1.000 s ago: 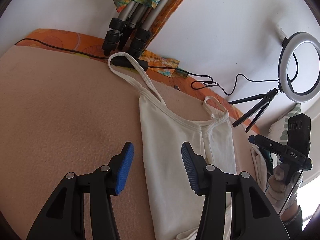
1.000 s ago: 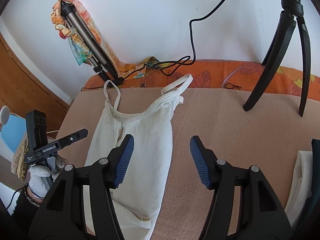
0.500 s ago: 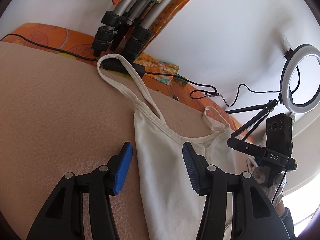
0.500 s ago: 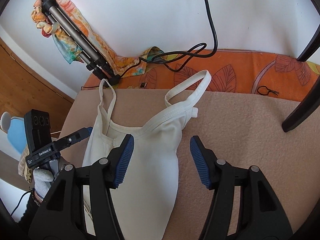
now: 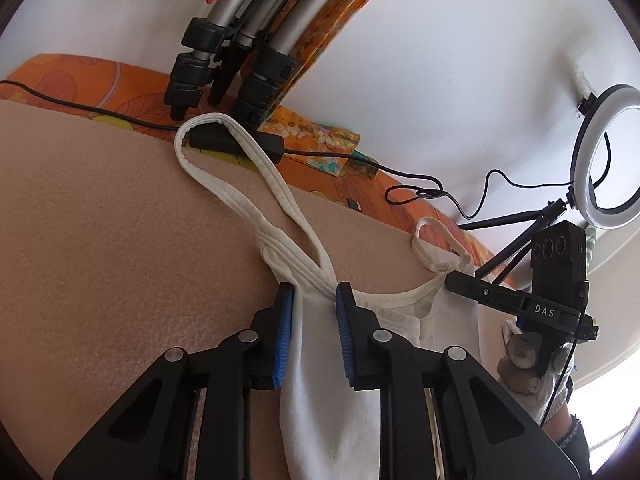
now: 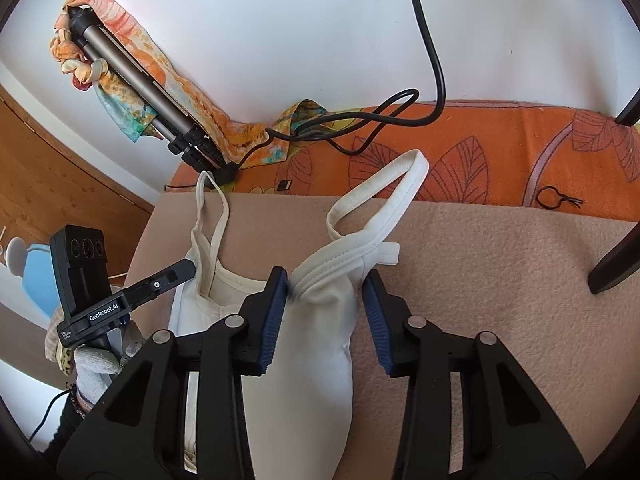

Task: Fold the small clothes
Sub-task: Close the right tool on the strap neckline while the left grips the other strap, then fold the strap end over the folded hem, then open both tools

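A white strappy top (image 5: 320,392) lies flat on a beige blanket (image 5: 100,260), its straps toward the wall. My left gripper (image 5: 313,300) straddles the top's left shoulder corner at the base of its strap (image 5: 240,168), jaws partly closed around the fabric with a gap left. My right gripper (image 6: 326,286) straddles the right shoulder corner of the top (image 6: 308,360) below its strap (image 6: 384,196), jaws open. Each gripper shows in the other's view, the right one (image 5: 520,300) and the left one (image 6: 132,296).
A folded tripod (image 5: 236,56) wrapped in a colourful cloth leans on the wall behind the top; it also shows in the right wrist view (image 6: 160,104). Black cables (image 5: 424,188) cross the orange blanket edge (image 6: 500,152). A ring light (image 5: 608,156) stands at right.
Both grippers have moved forward along the top to its shoulder corners. Both pairs of jaws have narrowed around the fabric, the left more than the right.
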{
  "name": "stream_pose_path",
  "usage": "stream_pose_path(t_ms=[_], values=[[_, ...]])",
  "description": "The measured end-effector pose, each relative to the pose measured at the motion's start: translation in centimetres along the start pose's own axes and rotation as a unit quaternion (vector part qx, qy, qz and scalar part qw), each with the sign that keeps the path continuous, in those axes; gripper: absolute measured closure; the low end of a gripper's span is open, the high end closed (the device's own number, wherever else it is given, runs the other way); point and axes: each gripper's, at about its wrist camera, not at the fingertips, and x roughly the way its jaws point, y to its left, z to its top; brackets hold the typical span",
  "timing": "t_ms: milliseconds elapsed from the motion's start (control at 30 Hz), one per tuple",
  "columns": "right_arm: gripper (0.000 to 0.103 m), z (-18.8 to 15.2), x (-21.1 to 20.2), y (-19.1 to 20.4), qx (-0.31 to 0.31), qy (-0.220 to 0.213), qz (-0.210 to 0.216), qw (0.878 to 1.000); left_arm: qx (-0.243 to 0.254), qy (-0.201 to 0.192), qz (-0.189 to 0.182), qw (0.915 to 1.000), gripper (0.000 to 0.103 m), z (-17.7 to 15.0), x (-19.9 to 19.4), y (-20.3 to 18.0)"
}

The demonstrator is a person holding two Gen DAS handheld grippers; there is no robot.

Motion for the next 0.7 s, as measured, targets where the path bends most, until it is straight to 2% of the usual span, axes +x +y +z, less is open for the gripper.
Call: stream_pose_path(t_ms=[67,133,200,533,700], values=[[0.075,0.0,0.1,0.1,-0.004,0.002,-0.008,1.000,-0.003,0.001,-0.003,1.0000,0.097,0.0,0.2,0.2],[0.088,0.2,0.2,0.3,-0.007,0.003,-0.015,1.000,-0.005,-0.002,-0.007,1.0000,0.100,0.0,0.1,0.3],[0.092,0.3,0.0,0.5,-0.008,0.000,-0.016,1.000,-0.005,-0.011,-0.009,0.9999,0.101,0.0,-0.4,0.3],[0.094,0.7,-2.8,3.0,-0.036,-0.028,-0.012,0.999,0.039,-0.045,-0.041,0.9974,0.102,0.1,-3.0,-2.3],[0.095,0.5,-4.4,4.2,-0.051,-0.036,-0.005,0.998,0.045,-0.056,-0.058,0.9958,0.102,0.0,-4.3,-3.3]])
